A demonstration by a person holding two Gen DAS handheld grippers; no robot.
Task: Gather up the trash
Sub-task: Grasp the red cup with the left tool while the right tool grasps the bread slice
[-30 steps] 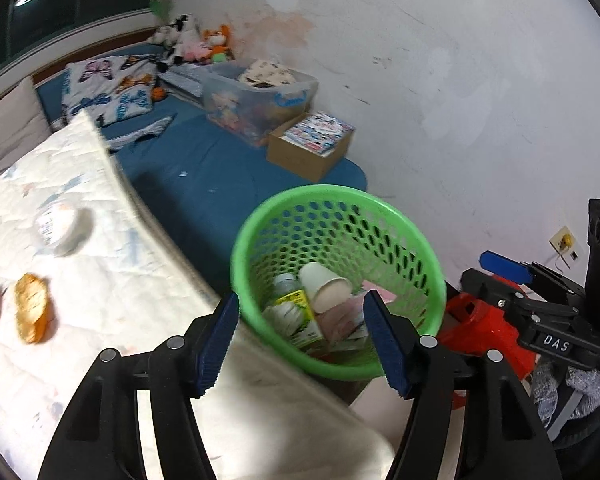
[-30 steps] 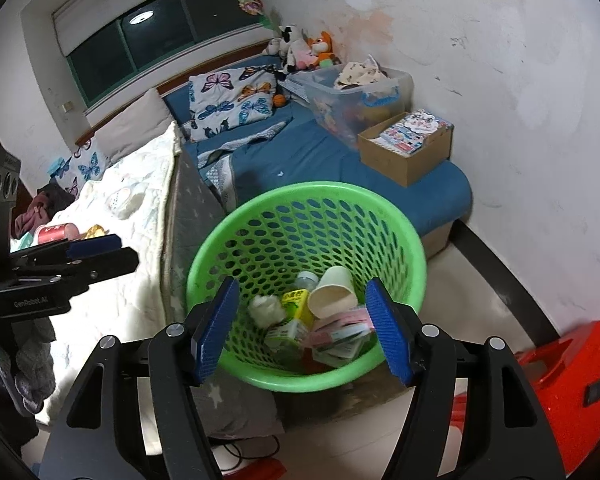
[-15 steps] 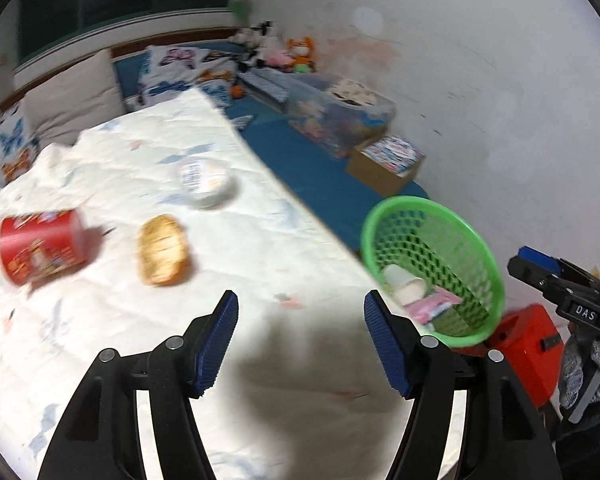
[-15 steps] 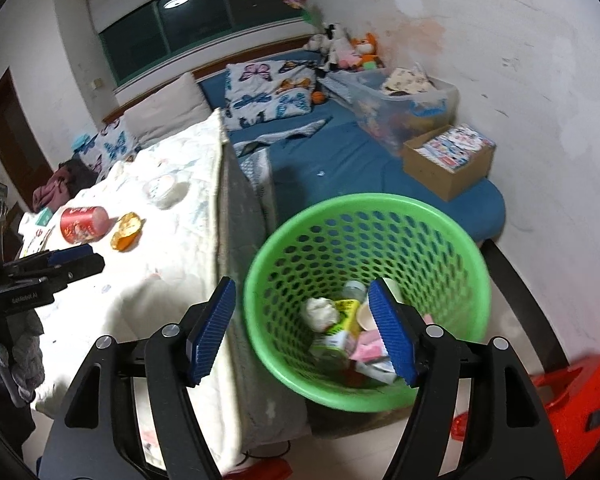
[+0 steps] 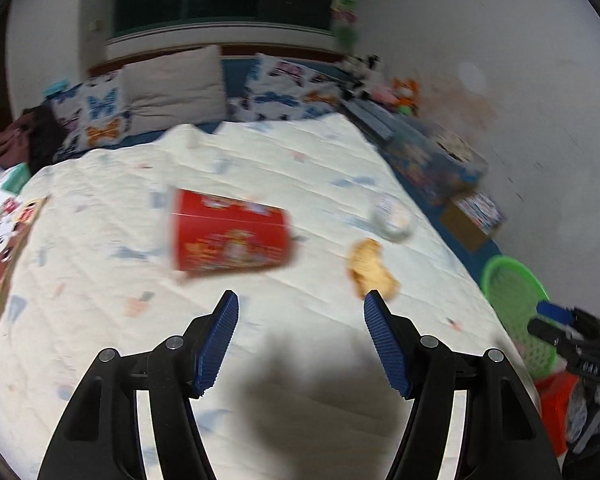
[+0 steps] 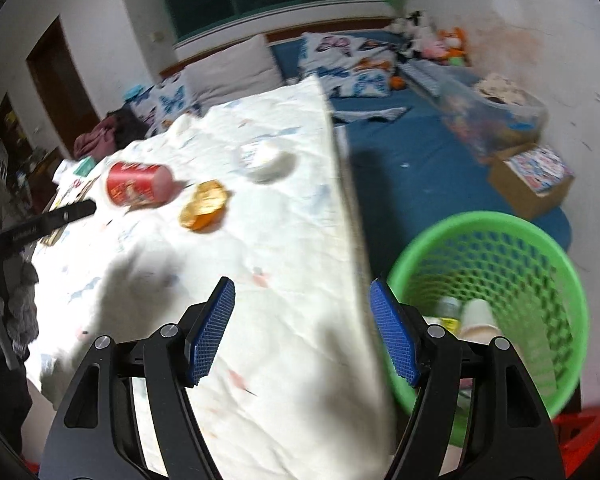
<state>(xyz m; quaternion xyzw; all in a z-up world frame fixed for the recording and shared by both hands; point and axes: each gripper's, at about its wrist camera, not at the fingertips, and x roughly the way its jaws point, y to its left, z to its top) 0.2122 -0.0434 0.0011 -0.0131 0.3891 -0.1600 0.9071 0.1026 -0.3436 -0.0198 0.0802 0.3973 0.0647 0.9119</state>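
On the white quilt (image 5: 300, 168) lie a red paper cup (image 5: 228, 236) on its side, an orange crumpled wrapper (image 5: 372, 268) and a white round tub (image 5: 392, 212). My left gripper (image 5: 300, 300) hovers open and empty just short of the cup and wrapper. The green mesh basket (image 6: 480, 218) stands on the floor beside the bed with a bottle, a cup and wrappers inside. My right gripper (image 6: 302, 284) is open and empty over the quilt's edge, the basket just to its right. From there the red cup (image 6: 138, 188), wrapper (image 6: 204, 204) and tub (image 6: 264, 160) lie farther off.
A lower blue mattress (image 6: 400, 160) beyond the quilt carries a cardboard box of booklets (image 6: 532, 176), a clear storage bin (image 6: 496, 108) and soft toys. Pillows (image 5: 172, 84) line the head end. A picture book (image 5: 4, 248) lies at the quilt's left edge. A red object (image 5: 556, 404) sits on the floor.
Both views have swung left, off the basket and onto the quilt. The basket slid to the right edge, and the red cup, wrapper and tub came in front of the left gripper.
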